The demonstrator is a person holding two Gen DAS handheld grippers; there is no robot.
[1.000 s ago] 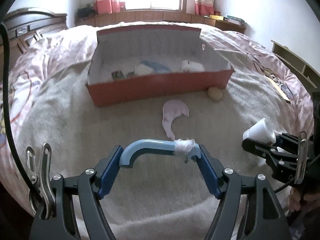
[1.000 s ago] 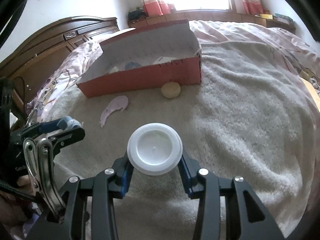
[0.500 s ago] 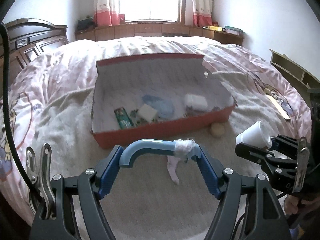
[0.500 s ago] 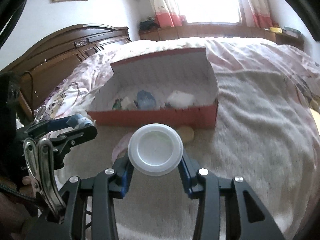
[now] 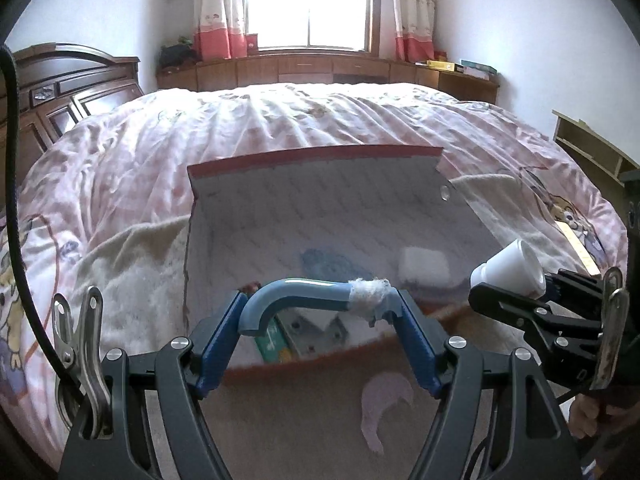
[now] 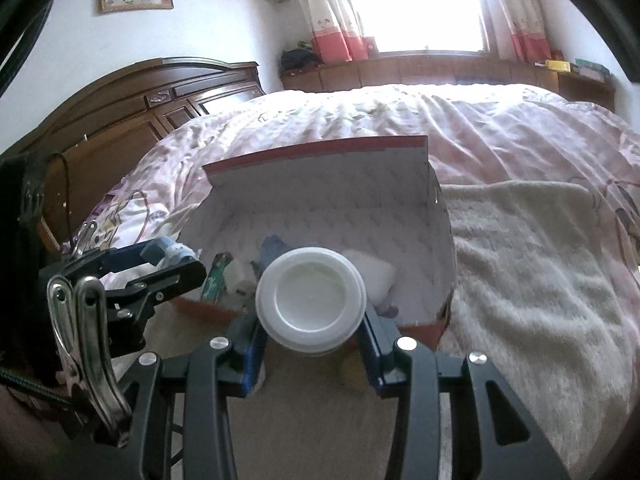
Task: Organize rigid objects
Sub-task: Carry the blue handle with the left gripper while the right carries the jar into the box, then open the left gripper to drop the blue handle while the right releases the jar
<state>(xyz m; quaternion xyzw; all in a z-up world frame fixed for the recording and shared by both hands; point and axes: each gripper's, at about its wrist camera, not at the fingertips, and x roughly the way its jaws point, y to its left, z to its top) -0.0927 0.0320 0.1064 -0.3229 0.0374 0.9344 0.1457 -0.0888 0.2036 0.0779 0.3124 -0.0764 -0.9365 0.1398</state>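
Observation:
My left gripper (image 5: 320, 312) is shut on a curved blue plastic handle (image 5: 300, 292) with white fluff on one end, held above the near wall of the red cardboard box (image 5: 320, 160). My right gripper (image 6: 312, 332) is shut on a white plastic cup (image 6: 311, 306), held just over the box's (image 6: 320, 148) near edge; the cup also shows in the left wrist view (image 5: 508, 266). Inside the box lie a blue object (image 5: 332, 264), a white block (image 5: 426, 266), a green packet (image 5: 274, 342) and a grey piece (image 5: 316, 330).
A pale pink flat piece (image 5: 384, 404) lies on the cream blanket (image 6: 540, 280) in front of the box. The pink quilt (image 5: 280, 120) covers the bed. A dark wooden headboard (image 6: 140, 108) stands left; a wooden shelf (image 5: 592, 152) stands right.
Both grippers have risen and moved forward toward the box, each still holding its object. The box now fills the middle of both views and its inside shows from above.

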